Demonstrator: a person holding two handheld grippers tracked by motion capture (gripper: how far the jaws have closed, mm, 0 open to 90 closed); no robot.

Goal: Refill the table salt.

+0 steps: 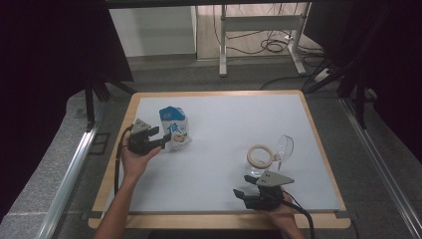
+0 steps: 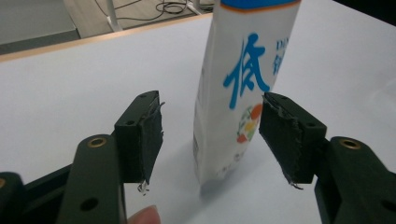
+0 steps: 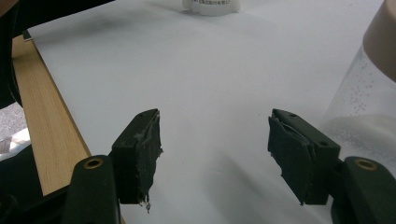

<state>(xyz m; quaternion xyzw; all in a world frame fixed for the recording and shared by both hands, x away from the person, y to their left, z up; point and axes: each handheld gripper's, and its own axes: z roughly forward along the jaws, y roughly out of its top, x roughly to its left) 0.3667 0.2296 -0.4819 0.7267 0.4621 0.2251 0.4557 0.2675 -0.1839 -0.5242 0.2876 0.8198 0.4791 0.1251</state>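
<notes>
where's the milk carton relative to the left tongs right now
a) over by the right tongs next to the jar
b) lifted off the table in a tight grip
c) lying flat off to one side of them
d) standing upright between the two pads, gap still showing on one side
d: in the left gripper view the milk carton stands upright on the table between the pads of the left tongs, with clear space beside the left-hand pad.

Loads of open mat (image 1: 224,144) mid-table between the carton (image 1: 174,128) on the left and the jar (image 1: 262,160) with its lid (image 1: 284,148) on the right. Back half's wide open too, nothing blocking there.
</notes>
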